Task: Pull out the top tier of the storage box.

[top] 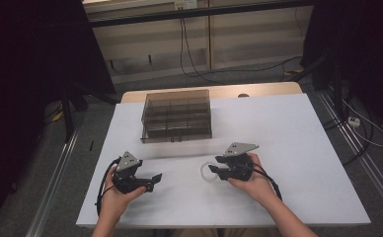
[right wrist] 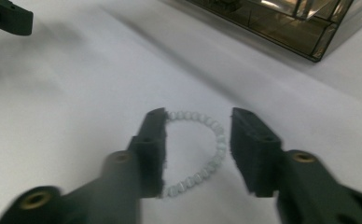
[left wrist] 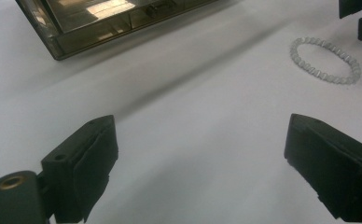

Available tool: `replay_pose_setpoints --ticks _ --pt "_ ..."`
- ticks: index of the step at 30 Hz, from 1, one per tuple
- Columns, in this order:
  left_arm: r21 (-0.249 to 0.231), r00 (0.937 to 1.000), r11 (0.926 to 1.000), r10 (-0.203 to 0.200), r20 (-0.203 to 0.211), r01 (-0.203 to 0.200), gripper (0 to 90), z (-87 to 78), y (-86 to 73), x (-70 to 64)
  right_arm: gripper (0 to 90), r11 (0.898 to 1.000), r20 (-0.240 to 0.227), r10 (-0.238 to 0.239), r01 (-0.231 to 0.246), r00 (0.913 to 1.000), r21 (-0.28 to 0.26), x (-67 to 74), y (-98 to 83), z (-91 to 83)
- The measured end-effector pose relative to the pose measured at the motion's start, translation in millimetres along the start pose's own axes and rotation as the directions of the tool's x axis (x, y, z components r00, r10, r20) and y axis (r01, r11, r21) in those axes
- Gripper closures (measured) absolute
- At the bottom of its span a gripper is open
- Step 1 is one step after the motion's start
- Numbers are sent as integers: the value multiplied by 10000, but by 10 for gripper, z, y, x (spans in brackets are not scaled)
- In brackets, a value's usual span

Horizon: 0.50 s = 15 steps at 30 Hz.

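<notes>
A bracelet of pale translucent beads point(top: 207, 173) lies flat on the white table point(top: 288, 148). My right gripper point(top: 215, 165) hovers just over it, jaws partly apart. In the right gripper view the bracelet point(right wrist: 219, 144) lies between the two pads and below them, and neither pad presses on it, so the right gripper point(right wrist: 198, 116) is open. My left gripper point(top: 154, 181) rests at the near left with its jaws wide and nothing between them. From the left gripper point(left wrist: 202, 123) the bracelet point(left wrist: 326, 60) lies off to the far right.
A smoked clear plastic organiser box point(top: 176, 116) with several compartments stands at the back of the table, a little left of centre; its near edge faces both grippers. Cables run across the floor beyond the table. The table's front edge is close to both hands.
</notes>
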<state>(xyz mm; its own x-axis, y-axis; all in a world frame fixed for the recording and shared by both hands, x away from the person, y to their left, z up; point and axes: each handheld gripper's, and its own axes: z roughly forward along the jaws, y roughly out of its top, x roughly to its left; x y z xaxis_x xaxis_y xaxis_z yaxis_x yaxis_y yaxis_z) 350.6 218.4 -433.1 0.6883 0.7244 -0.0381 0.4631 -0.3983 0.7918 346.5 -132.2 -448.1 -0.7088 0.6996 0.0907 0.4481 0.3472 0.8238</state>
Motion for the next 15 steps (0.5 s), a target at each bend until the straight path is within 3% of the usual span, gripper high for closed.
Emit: replay_pose_setpoints --ticks 3,6,8,15 --pt "18 10000 10000 -14 42 14 100 3 7 -11 397 10000 333 -5 5 9994 -19 -20 -32 -50" --pt "-3 10000 10000 25 38 -25 99 8 13 -21 331 9998 231 175 -174 9996 -61 -56 -83 -129" --pt "7 10000 10000 50 47 -50 99 11 16 -31 257 9997 412 223 -222 9989 -37 -79 -116 -184" --pt "-49 9999 10000 77 87 -76 97 7 44 -61 195 9986 873 462 -437 9951 -302 -185 -244 -471"
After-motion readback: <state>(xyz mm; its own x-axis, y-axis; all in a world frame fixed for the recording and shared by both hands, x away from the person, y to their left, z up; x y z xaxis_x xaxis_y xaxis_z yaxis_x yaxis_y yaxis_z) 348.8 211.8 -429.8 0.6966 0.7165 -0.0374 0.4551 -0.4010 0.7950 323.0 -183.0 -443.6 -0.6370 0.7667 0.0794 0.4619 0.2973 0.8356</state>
